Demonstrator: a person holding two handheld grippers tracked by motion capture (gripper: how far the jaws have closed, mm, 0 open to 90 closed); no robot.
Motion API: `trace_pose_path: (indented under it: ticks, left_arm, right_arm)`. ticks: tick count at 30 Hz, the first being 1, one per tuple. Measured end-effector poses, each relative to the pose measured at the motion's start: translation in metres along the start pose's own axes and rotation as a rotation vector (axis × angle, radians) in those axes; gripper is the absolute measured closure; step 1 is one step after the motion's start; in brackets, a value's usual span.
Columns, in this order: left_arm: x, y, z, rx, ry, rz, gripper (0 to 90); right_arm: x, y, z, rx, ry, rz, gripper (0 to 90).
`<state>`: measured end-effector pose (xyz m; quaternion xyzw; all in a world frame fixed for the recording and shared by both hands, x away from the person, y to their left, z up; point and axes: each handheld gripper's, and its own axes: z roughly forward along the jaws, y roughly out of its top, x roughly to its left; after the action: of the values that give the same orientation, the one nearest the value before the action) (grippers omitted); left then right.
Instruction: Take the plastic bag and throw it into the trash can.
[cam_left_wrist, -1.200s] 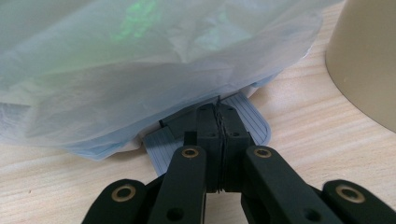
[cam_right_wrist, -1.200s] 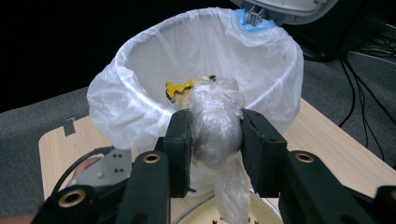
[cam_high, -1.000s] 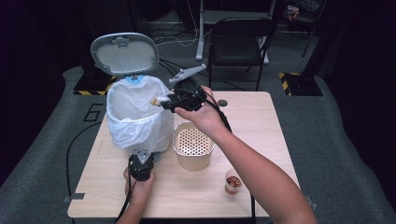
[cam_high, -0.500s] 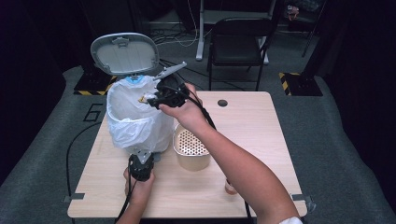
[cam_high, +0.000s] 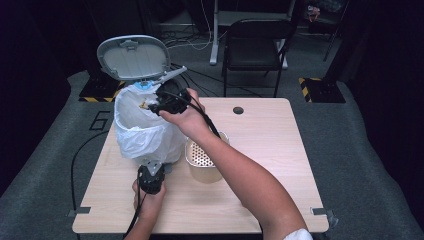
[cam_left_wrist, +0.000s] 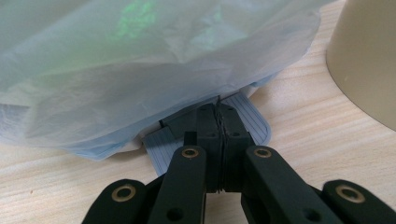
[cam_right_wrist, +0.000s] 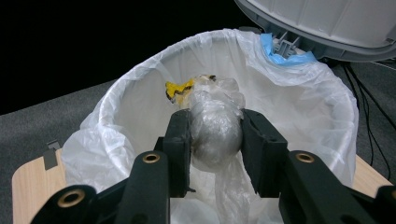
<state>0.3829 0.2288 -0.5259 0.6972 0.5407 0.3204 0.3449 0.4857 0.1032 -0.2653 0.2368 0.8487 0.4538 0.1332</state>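
A white-lined pedal bin (cam_high: 142, 131) stands at the table's left with its grey lid (cam_high: 132, 57) swung up. My right gripper (cam_high: 156, 106) hovers over the bin's mouth. In the right gripper view it (cam_right_wrist: 215, 122) is shut on a crumpled wad of clear plastic (cam_right_wrist: 215, 140) with a yellow scrap (cam_right_wrist: 177, 87) at its far end, held just inside the liner's rim (cam_right_wrist: 140, 79). My left gripper (cam_high: 153, 165) rests low at the bin's front. Its jaws (cam_left_wrist: 219, 114) are shut together, tips down on the grey foot pedal (cam_left_wrist: 254, 126).
A beige perforated container (cam_high: 204, 161) stands right of the bin, under my right forearm; its wall (cam_left_wrist: 366, 60) is close to the left gripper. Blue tape (cam_right_wrist: 290, 57) marks the lid hinge. A folding chair (cam_high: 255, 40) stands beyond the table (cam_high: 280, 145).
My right gripper has travelled left with the plastic wad, from above the beige container to over the bin's opening. The left gripper has stayed on the pedal.
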Motion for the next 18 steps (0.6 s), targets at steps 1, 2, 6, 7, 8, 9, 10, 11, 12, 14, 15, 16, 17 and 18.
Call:
trace_pose_path:
  ticks: [1,2,6,7,8,9,10,11,12,14,15,16,17,18]
  left_arm:
    - [0.000,0.000,0.000,-0.006,0.001,-0.002,89.0]
    - [0.000,0.000,0.000,0.002,-0.002,-0.006,89.0]
    - [0.000,0.000,0.000,-0.001,0.000,-0.003,89.1]
    - [0.000,0.000,0.000,-0.001,-0.001,-0.006,89.1]
    - [0.000,0.000,0.000,0.000,-0.003,-0.006,89.0]
    - [0.000,0.000,0.000,0.000,-0.003,-0.006,89.0]
    - [0.000,0.000,0.000,0.000,-0.003,-0.004,89.0]
    - [0.000,0.000,0.000,0.001,-0.002,0.000,89.1]
    - [0.000,0.000,0.000,-0.002,0.002,0.000,89.0]
    - [0.000,0.000,0.000,-0.003,0.004,0.007,89.0]
    - [0.000,0.000,0.000,-0.003,0.004,0.007,89.0]
    - [0.000,0.000,0.000,-0.006,0.002,0.001,89.0]
    - [0.000,0.000,0.000,-0.006,0.002,0.001,89.0]
    - [0.000,0.000,0.000,-0.002,0.006,0.002,89.0]
  right_arm:
    - [0.000,0.000,0.000,0.000,0.000,0.000,64.5]
    - [0.001,0.001,0.003,-0.001,0.000,0.001,64.5]
    - [0.002,0.001,0.008,0.004,-0.006,0.006,64.4]
    - [0.002,0.001,0.009,0.002,-0.008,0.001,64.5]
    - [0.002,0.001,0.010,0.002,-0.010,0.002,64.4]
    - [0.002,0.001,0.010,0.002,-0.010,0.002,64.4]
    - [0.003,0.001,0.011,0.002,-0.013,0.006,64.4]
    - [0.003,0.001,0.013,0.000,-0.016,0.004,64.4]
    - [0.003,0.001,0.016,-0.002,-0.018,0.007,64.1]
    - [0.004,0.001,0.019,-0.001,-0.025,0.012,61.1]
    - [0.005,0.001,0.020,-0.003,-0.030,0.014,55.9]
    - [0.005,0.001,0.020,-0.003,-0.030,0.014,55.9]
    - [0.005,0.001,0.020,-0.009,-0.038,0.016,50.5]
    - [0.006,0.001,0.021,-0.017,-0.047,0.016,47.4]
